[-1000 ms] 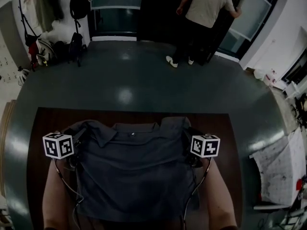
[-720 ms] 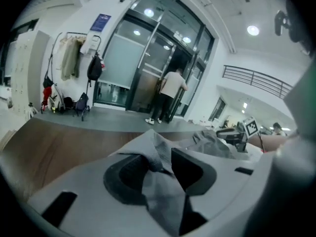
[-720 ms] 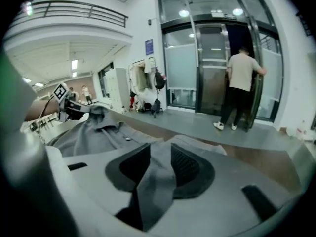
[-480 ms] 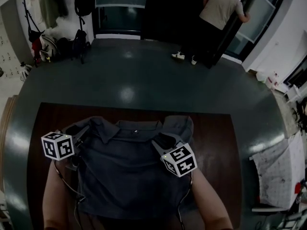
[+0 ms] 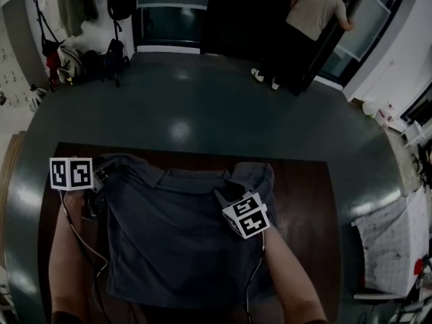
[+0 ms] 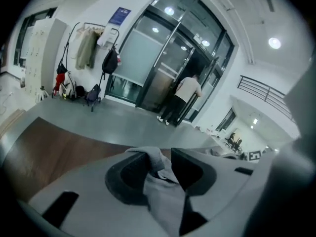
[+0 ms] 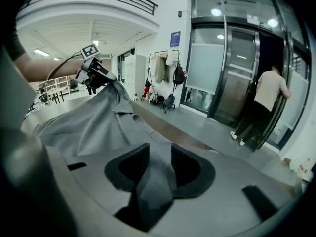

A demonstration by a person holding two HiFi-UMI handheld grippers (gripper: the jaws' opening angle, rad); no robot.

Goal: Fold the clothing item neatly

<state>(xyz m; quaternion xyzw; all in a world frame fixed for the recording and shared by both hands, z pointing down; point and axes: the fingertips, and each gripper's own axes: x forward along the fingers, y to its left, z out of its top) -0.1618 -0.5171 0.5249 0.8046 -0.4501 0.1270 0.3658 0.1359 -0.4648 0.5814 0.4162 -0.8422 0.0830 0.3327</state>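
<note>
A grey collared shirt [image 5: 172,238] lies front up on the dark brown table [image 5: 304,181], collar toward the far edge. My left gripper [image 5: 100,181] is at the shirt's left shoulder, and in the left gripper view grey cloth [image 6: 163,191] is pinched between its pads [image 6: 159,158]. My right gripper [image 5: 227,198] is over the shirt's right chest, holding the right sleeve folded inward. The right gripper view shows shirt cloth [image 7: 153,191] clamped in its jaws [image 7: 159,163], with the shirt stretching across to the left gripper [image 7: 95,72].
The table's far edge runs just beyond the collar, with green floor behind it. A person [image 5: 312,19] stands at the glass doors at the back. Bags and coats [image 5: 81,56] hang at the back left. A white speckled surface [image 5: 388,241] is to the right.
My right gripper has swung left from the shirt's right edge to over its chest, carrying the sleeve inward. My left gripper has shifted slightly left and farther away, still holding the shoulder.
</note>
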